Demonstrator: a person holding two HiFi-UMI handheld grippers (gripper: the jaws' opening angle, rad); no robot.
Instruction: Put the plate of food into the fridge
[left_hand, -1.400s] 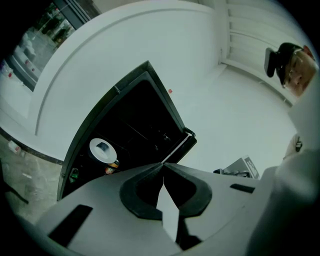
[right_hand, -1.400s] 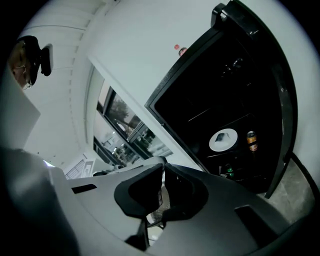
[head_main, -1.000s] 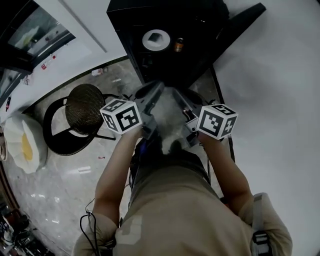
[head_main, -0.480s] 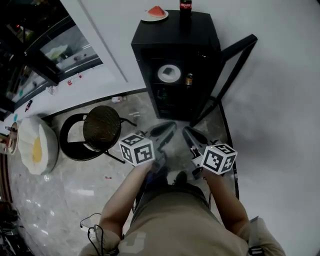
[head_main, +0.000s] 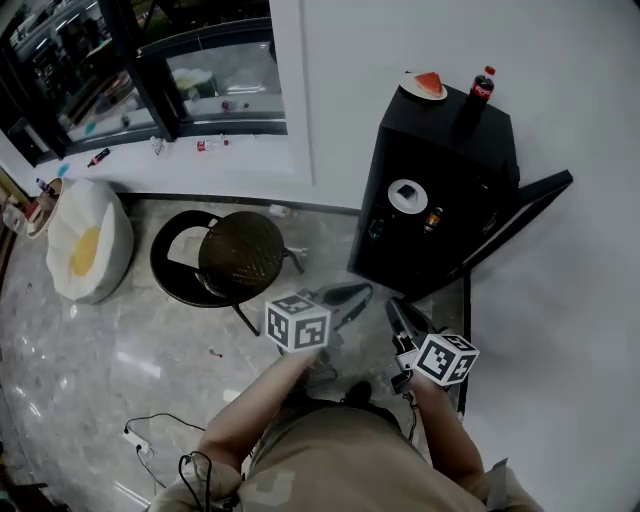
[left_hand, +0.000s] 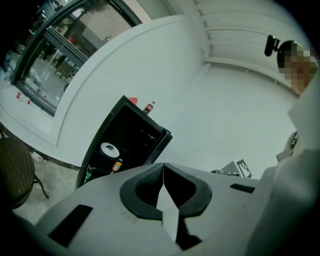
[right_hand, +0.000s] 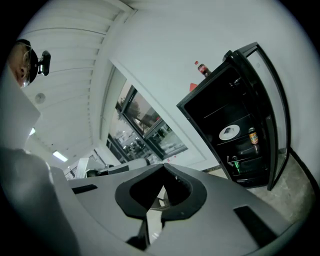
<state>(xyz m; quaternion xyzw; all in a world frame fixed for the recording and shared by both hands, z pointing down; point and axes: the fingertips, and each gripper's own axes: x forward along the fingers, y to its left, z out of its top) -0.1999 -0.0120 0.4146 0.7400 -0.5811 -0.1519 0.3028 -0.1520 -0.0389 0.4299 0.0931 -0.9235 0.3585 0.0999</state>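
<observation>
The left hand-held gripper (head_main: 362, 292) has its jaws pressed together with nothing between them. The right hand-held gripper (head_main: 394, 308) is the same, its tips meeting on empty air. Both are carried side by side in front of the person's body, pointing roughly level toward the small black fridge (head_main: 445, 125). The fridge stands ahead of them and well apart, out of reach of either.

The fridge door (head_main: 525, 210) hangs open on the right hand-held gripper's side. A white plate with a red wedge of food (head_main: 424, 87) sits on the fridge's top, ahead of and higher than both grippers. Just beside it stands a dark cola bottle with a red cap (head_main: 480, 92). Inside, on an upper shelf, lies a white round dish (head_main: 405, 193) with something dark on it. What that dish carries is too small to tell.

As I judge it, the scene fits two stages. If the red-wedge plate is the one meant, it is not in the fridge and the open door waits for it. If the white dish on the shelf is the one meant, it already lies where the task wants it and only the door stands open. With both grippers empty and far off, the pictures do not settle which. Either way, the next contact with the fridge calls for closing the gap, since nothing lies near the jaws.
</observation>
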